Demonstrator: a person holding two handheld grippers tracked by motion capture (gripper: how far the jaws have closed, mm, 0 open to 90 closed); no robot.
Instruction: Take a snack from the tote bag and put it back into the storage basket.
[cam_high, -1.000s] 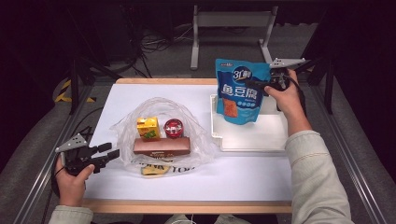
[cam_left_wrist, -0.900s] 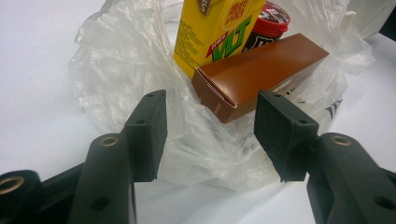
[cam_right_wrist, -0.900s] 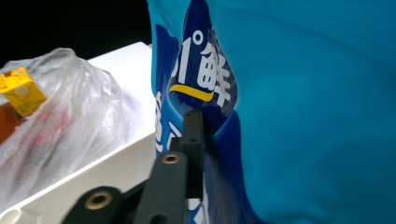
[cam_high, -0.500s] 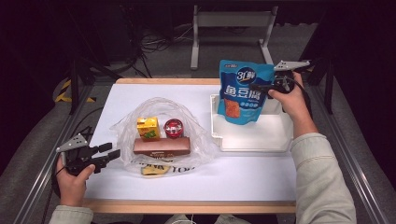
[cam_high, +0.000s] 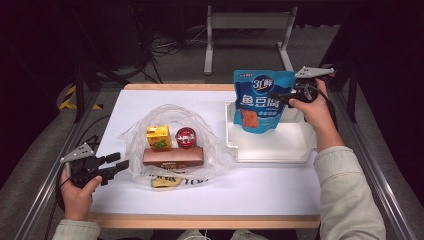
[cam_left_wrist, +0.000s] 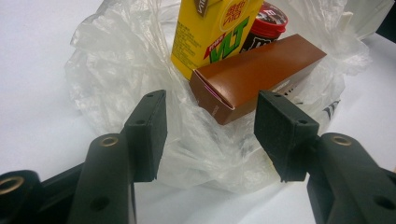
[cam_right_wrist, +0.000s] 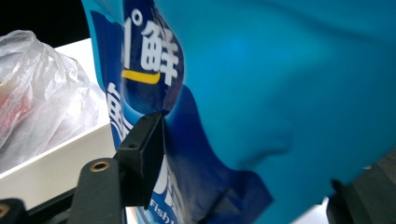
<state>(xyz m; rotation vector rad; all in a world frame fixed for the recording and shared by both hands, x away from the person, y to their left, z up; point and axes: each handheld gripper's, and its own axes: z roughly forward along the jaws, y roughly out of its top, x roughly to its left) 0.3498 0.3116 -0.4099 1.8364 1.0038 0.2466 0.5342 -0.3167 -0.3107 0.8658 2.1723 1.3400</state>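
A blue snack pouch (cam_high: 257, 100) stands upright at the back left of the white tray (cam_high: 270, 150). My right gripper (cam_high: 280, 95) reaches it from the right. Its jaws have just been opening, and the pouch (cam_right_wrist: 280, 93) still lies between them, with the left pad (cam_right_wrist: 142, 154) at its printed face. My left gripper (cam_high: 117, 165) rests open at the front left, aimed at a clear plastic bag (cam_high: 170, 117). In the left gripper view the open jaws (cam_left_wrist: 210, 135) frame the brown box (cam_left_wrist: 257, 74); a yellow drink carton (cam_left_wrist: 215, 32) and a red-lidded jar (cam_left_wrist: 266, 18) sit behind it.
The plastic bag holds the yellow carton (cam_high: 158, 137), the jar (cam_high: 186, 136) and the brown box (cam_high: 173, 156). The white table top (cam_high: 250, 195) has a wooden edge. A metal stand (cam_high: 247, 25) and cables lie on the floor beyond.
The right gripper's jaws have spread apart around the blue pouch, which now stands a little straighter in the tray. The left hand and the plastic bag have not moved.
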